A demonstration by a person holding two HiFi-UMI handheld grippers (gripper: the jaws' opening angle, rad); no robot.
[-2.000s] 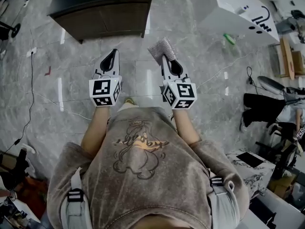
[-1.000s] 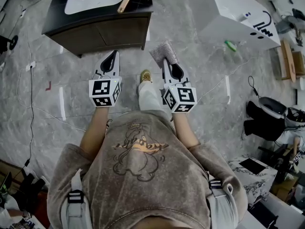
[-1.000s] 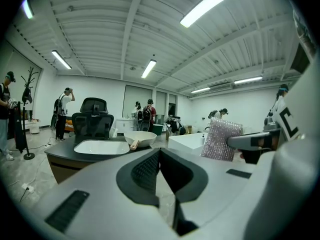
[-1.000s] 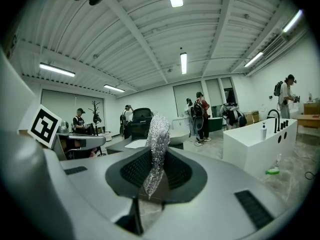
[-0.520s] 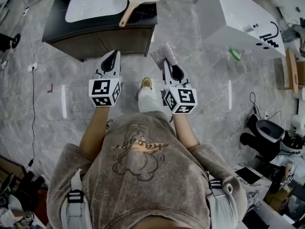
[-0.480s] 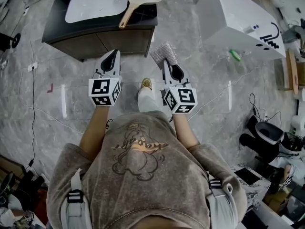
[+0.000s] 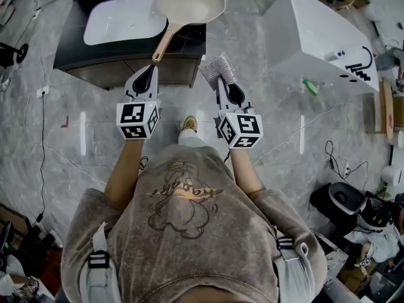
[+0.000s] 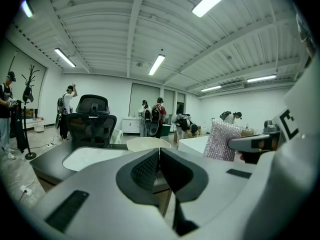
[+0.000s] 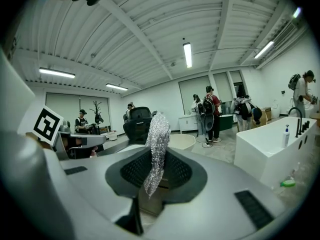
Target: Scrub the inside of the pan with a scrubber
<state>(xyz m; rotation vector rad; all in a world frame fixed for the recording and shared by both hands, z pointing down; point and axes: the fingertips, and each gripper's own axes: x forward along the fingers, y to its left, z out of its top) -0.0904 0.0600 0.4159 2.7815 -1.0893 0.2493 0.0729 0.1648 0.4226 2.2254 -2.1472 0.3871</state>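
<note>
The pan [image 7: 192,4] is cream-coloured and round, with a light wooden handle slanting toward the lower left. It sits at the top centre of the head view on a dark surface [image 7: 71,46], beside a white tray [image 7: 123,19]. The right gripper [image 7: 221,81] has its jaws clenched on a silvery, glittering mesh scrubber [image 7: 216,67] that stands above their tips. The left gripper [image 7: 150,71], just left of it, has its jaws pressed together with nothing between them.

Grey marble floor [image 7: 247,46], dark cabinet [image 7: 71,43]
</note>
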